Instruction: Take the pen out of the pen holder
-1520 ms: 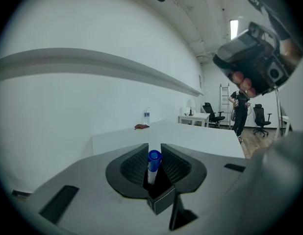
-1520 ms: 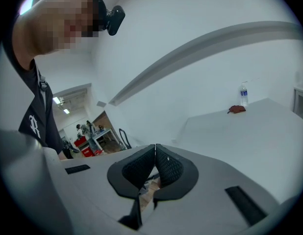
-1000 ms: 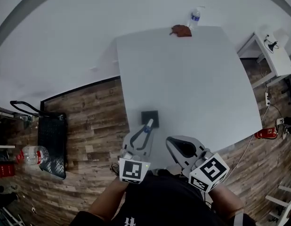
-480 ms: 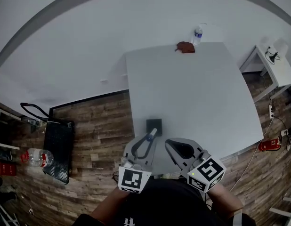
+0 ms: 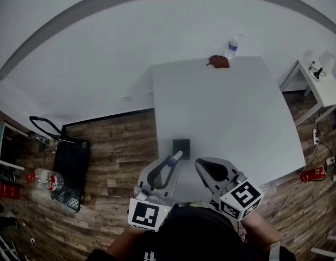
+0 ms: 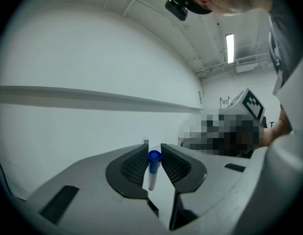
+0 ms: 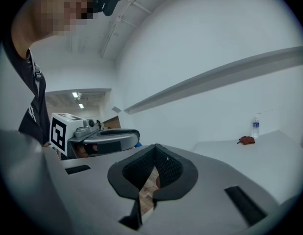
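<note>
A white pen with a blue cap (image 6: 152,169) is clamped between the pads of my left gripper (image 6: 153,163), which is shut on it. In the head view the pen (image 5: 174,158) sticks out of the left gripper (image 5: 169,165), lifted clear of the square dark pen holder (image 5: 181,148) just beyond it near the table's front edge. My right gripper (image 5: 205,169) hovers to the right of the holder, its jaws closed together with nothing between them; in its own view the right gripper (image 7: 155,166) shows floor through the slit below.
The white table (image 5: 228,113) carries a water bottle (image 5: 231,48) and a brown object (image 5: 218,62) at its far edge. A black bag (image 5: 69,165) and a bottle (image 5: 44,179) lie on the wood floor at left. A small white side table (image 5: 320,80) stands at right.
The head camera has shifted, so the table sits lower in view. The left gripper has drawn back slightly toward me with the pen, away from the holder.
</note>
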The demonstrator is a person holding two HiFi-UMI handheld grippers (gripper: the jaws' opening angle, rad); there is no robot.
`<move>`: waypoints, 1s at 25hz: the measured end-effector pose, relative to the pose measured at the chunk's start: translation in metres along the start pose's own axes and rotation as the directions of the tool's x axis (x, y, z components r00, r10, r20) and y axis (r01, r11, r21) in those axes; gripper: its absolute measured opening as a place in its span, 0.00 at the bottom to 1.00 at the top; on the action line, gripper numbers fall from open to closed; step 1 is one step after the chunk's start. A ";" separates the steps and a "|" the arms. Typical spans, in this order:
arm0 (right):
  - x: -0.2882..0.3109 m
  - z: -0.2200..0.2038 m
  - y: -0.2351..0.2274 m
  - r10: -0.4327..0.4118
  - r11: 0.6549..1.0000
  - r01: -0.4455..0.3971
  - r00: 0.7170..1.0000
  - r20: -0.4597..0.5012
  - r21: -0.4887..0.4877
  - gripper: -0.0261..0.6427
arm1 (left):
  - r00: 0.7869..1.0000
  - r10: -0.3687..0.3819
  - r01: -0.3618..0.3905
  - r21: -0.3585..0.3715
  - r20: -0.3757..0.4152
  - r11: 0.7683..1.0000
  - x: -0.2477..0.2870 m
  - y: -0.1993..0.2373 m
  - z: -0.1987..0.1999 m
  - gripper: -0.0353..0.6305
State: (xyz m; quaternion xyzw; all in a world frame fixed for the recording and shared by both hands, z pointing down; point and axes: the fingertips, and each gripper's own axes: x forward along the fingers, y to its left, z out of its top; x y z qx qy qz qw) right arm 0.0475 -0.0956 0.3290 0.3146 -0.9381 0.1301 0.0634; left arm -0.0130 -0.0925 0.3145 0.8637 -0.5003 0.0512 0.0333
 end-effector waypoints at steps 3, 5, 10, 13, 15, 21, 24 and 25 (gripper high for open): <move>-0.001 0.003 0.004 0.005 1.000 -0.005 1.000 0.003 -0.024 0.06 | 1.000 0.004 -0.003 -0.005 0.015 1.000 -0.004 -0.002 0.005 0.17; -0.001 0.004 0.006 0.008 0.999 -0.008 1.000 0.003 -0.034 0.06 | 1.000 0.006 -0.006 -0.009 0.020 1.000 -0.006 -0.003 0.006 0.17; -0.004 0.007 0.006 0.006 0.999 -0.005 1.000 0.003 -0.048 0.06 | 1.000 0.008 -0.008 -0.013 0.030 1.000 -0.007 -0.003 0.009 0.17; -0.005 0.010 0.006 0.004 0.999 -0.004 1.000 0.004 -0.052 0.06 | 0.999 0.004 -0.003 -0.012 0.033 1.000 -0.007 -0.005 0.011 0.17; -0.004 0.010 0.007 0.004 0.999 -0.004 1.000 0.004 -0.054 0.06 | 0.999 0.001 0.000 -0.014 0.036 1.000 -0.006 -0.005 0.012 0.17; -0.004 0.011 0.009 0.005 0.998 -0.005 1.000 0.005 -0.057 0.06 | 0.999 -0.001 0.002 -0.009 0.038 1.000 -0.007 -0.004 0.014 0.17; -0.002 0.011 0.010 0.005 0.998 -0.005 1.000 0.005 -0.058 0.06 | 0.999 -0.004 0.004 -0.008 0.040 1.000 -0.007 -0.002 0.014 0.17; -0.001 0.011 0.010 0.005 0.998 -0.005 1.000 0.005 -0.059 0.06 | 0.999 -0.004 0.005 -0.008 0.040 1.000 -0.007 -0.001 0.014 0.18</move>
